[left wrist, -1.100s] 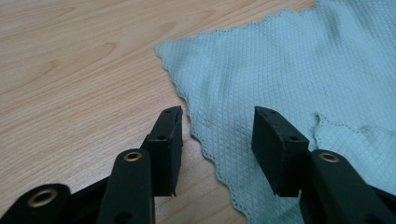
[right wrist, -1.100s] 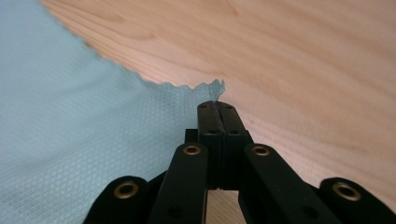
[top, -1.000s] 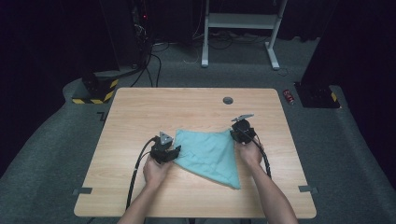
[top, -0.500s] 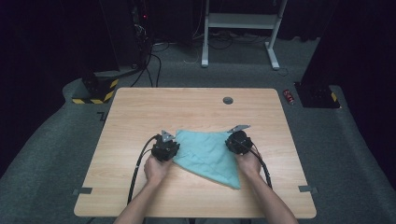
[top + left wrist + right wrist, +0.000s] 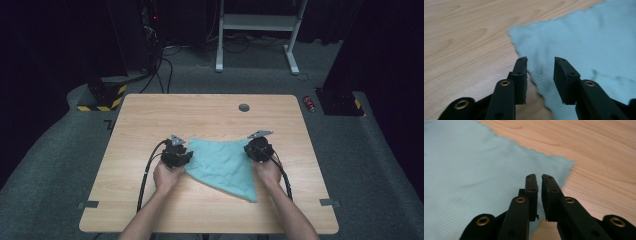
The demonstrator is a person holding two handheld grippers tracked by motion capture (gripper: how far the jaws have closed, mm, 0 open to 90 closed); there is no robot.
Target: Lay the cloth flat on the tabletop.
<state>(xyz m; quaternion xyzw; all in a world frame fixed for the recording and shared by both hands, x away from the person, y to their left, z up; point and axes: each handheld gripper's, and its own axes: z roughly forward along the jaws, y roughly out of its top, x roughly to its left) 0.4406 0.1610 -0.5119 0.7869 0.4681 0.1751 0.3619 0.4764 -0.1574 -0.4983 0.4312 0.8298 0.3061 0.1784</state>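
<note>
2 tongs sit at opposite corners of my teal cloth (image 5: 222,164), which lies flat on the bench (image 5: 150,120). Left tongs (image 5: 540,62) have just been spreading, the cloth edge loose between them; right tongs (image 5: 538,180), opening slightly, grip nothing. If I lift now, both corners could slip free. No writing is readable.

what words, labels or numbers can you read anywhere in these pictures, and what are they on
None can be read.
The teal cloth and the wooden table carry no print.
A dark mark on the floor at the table's left edge is too small and blurred to read.
</note>
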